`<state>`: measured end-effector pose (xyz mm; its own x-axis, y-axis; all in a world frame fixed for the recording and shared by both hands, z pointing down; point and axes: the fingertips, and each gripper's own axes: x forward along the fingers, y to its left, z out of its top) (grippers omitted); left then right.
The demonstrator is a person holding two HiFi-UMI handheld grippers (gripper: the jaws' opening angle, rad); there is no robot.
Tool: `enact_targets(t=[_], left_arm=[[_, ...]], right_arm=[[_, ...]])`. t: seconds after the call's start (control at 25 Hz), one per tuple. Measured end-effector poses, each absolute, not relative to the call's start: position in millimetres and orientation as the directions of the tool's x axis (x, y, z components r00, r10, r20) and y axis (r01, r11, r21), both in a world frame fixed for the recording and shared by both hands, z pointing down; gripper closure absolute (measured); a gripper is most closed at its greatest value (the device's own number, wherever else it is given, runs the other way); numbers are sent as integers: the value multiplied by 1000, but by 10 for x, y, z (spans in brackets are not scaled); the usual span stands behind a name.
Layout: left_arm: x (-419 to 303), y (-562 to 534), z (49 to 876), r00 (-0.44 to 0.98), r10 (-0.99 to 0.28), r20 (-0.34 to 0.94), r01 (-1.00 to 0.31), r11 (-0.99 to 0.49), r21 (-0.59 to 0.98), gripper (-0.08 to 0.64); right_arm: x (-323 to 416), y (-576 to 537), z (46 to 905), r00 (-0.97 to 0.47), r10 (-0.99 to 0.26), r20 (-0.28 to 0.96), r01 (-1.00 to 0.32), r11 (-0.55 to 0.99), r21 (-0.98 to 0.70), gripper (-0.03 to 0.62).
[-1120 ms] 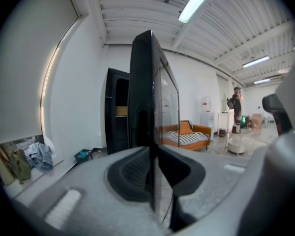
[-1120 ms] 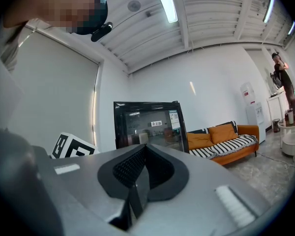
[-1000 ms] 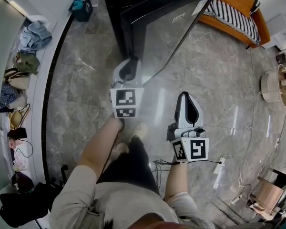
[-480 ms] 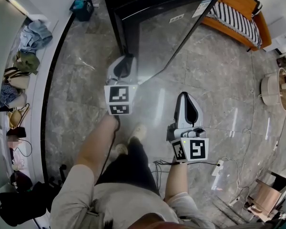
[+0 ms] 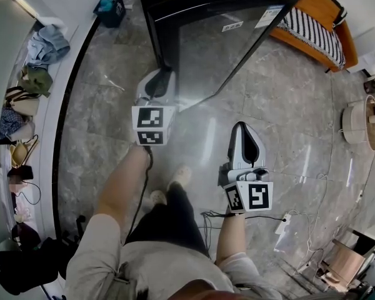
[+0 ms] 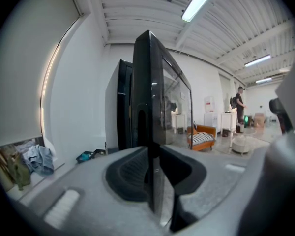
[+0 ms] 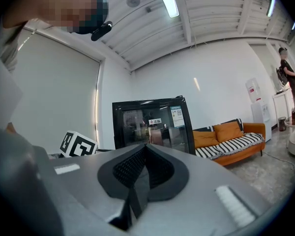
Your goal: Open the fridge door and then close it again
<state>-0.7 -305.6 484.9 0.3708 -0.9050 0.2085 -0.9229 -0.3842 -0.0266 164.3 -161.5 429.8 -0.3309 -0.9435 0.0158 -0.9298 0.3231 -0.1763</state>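
Note:
The black fridge with a glass door [image 5: 219, 49] stands at the top of the head view. In the left gripper view the door's free edge [image 6: 150, 107] runs upright, slightly ajar from the black body behind it. My left gripper [image 5: 162, 80] holds that edge. The edge sits between the pads of the left gripper [image 6: 155, 168], and the jaws are opening. My right gripper [image 5: 242, 127] hangs in front of the fridge, away from the door. The right gripper [image 7: 142, 168] is shut with nothing in it and faces the fridge [image 7: 152, 124].
An orange sofa [image 5: 312, 17] with a striped cushion stands right of the fridge. Clothes and bags [image 5: 31, 61] line the left ledge. A teal box [image 5: 106, 8] lies by the fridge, and a power strip [image 5: 281, 224] with cables lies on the marble floor. A person [image 6: 240, 104] stands far off.
The door has swung back toward the fridge body, and my left gripper has moved left with its edge. The right gripper has barely shifted.

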Motion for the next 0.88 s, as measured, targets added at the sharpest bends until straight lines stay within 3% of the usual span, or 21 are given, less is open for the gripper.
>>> enact_targets(t=[0.88], left_arm=[[-288, -3646, 4846, 337, -914, 224, -932, -357, -56, 476]], right_arm=[[1520, -2063, 4326, -366, -930, 43, -920, 354, -167, 590]])
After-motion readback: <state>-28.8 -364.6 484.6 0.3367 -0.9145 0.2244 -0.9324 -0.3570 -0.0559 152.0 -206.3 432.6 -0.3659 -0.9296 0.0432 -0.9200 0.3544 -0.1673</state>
